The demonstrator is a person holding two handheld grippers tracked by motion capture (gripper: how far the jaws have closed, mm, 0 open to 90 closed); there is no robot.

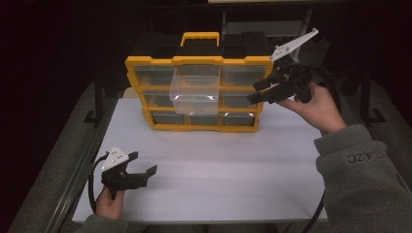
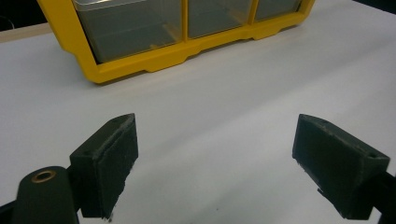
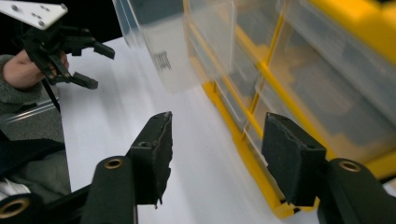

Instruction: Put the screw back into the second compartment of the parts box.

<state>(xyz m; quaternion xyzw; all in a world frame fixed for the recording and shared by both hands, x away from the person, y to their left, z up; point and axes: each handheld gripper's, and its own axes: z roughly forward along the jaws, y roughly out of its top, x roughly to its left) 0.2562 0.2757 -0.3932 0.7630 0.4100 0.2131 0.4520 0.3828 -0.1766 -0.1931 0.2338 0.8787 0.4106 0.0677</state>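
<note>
Left gripper [image 1: 142, 171]: black body, two black jaws with blocky, rough-edged pads, brass-coloured bushing at a jaw base, white three-cornered plate on top dotted with small holes, black cable looping off its back. Right gripper [image 1: 258, 92]: same black build, brass bushings at both jaw bases, long white plate on top, thick black cable. Person wears grey fleece sleeves [image 1: 362, 177]; right sleeve carries small light lettering.

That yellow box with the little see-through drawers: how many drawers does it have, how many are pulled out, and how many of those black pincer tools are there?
Drawers in the yellow organizer: 9
Pulled-out drawer: 1, middle column
Closed drawers: 8
Black tools: 2, left gripper and right gripper
Total: 1 organizer, 9 drawers, 2 grippers = 12 things
</note>
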